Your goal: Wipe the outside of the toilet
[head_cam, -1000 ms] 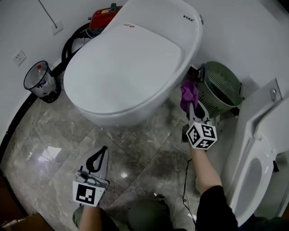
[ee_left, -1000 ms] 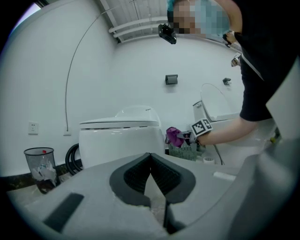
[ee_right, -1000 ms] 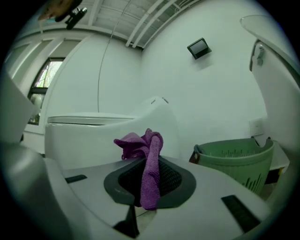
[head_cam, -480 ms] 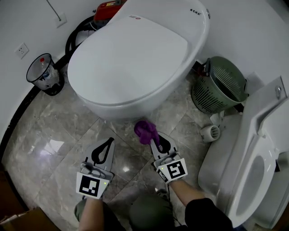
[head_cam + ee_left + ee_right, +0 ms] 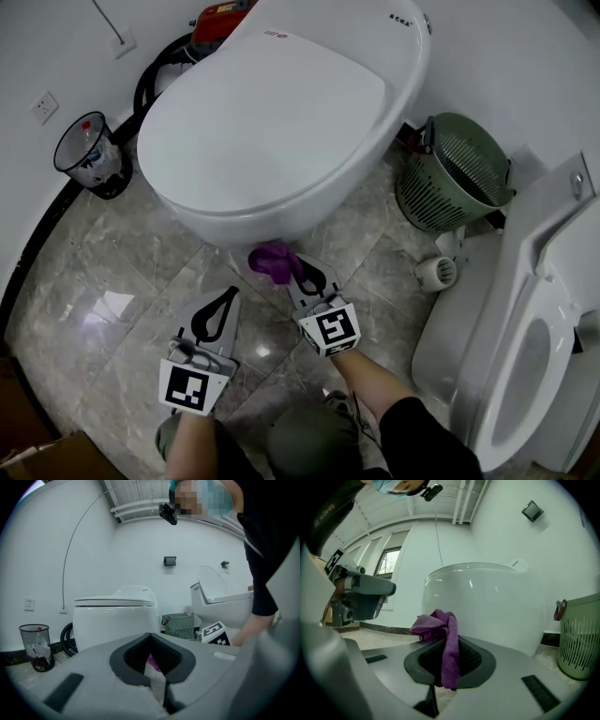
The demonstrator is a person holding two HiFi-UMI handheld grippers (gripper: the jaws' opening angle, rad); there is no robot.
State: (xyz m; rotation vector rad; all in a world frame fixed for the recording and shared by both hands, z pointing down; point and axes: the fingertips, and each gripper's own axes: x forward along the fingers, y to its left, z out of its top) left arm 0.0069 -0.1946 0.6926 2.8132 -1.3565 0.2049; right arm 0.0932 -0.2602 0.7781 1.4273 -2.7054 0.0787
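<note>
I note my right gripper clamped on the purple cloth. The cloth is at the lower front of the toilet, under the bowl's rim. My left gripper has its jaws together, holding nothing, low beside the right one.

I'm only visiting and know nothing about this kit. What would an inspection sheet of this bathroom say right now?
Surface: glossy marble floor.
Job's things: white toilet, lid down; purple cloth by its front base.
Clutter: black mesh bin; green basket.
Grippers: right hand-held gripper shut on the purple cloth; left hand-held gripper shut, empty.
Cables: black hose behind the toilet; thin wire on the wall.
Surroundings: white walls; wall socket; second toilet, lid up.
</note>
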